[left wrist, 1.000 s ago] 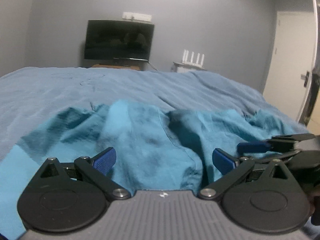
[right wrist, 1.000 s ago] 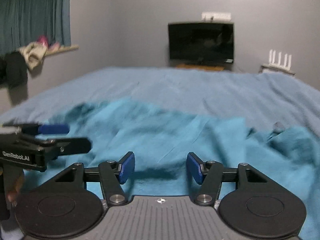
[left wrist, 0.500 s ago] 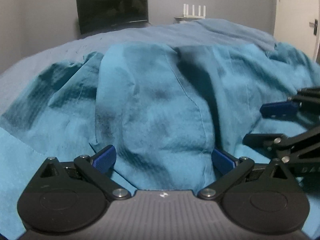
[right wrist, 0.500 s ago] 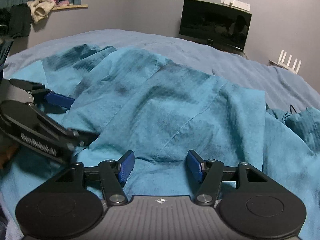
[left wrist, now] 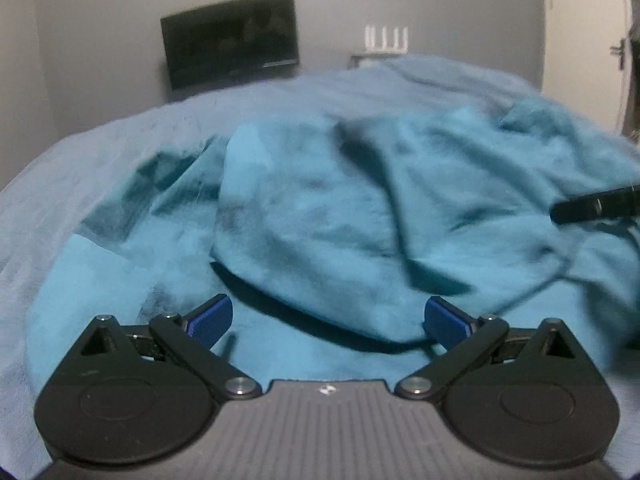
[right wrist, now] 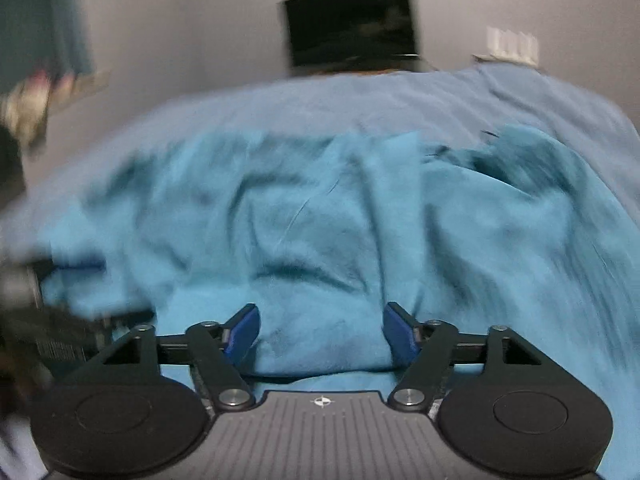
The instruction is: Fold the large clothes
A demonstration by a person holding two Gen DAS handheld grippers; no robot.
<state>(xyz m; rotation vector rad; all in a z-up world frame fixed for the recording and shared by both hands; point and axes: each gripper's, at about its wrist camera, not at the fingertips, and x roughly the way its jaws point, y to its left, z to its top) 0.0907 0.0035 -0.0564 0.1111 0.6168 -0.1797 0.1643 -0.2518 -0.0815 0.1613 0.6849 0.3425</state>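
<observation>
A large teal garment [left wrist: 320,216] lies rumpled on the bed, with a folded-over flap whose edge runs just ahead of my left gripper [left wrist: 328,320]. The left gripper is wide open and empty, low over the cloth. In the right wrist view the same garment [right wrist: 320,224] fills the middle, blurred by motion. My right gripper [right wrist: 320,332] is open and empty, close above the cloth near its front edge. A finger of the right gripper [left wrist: 592,206] shows at the right edge of the left wrist view. The left gripper [right wrist: 48,320] shows blurred at the left edge of the right wrist view.
The bed has a blue-grey cover [left wrist: 120,140] that extends beyond the garment. A dark TV [left wrist: 230,42] and a white router [left wrist: 386,36] stand by the far wall. A door [left wrist: 584,24] is at the right. Curtains and clothes [right wrist: 28,92] hang at the left.
Both grippers have tilted and shifted over the garment, staying open. The flap edge now lies closer to the left gripper. The right view is blurred by fast motion.
</observation>
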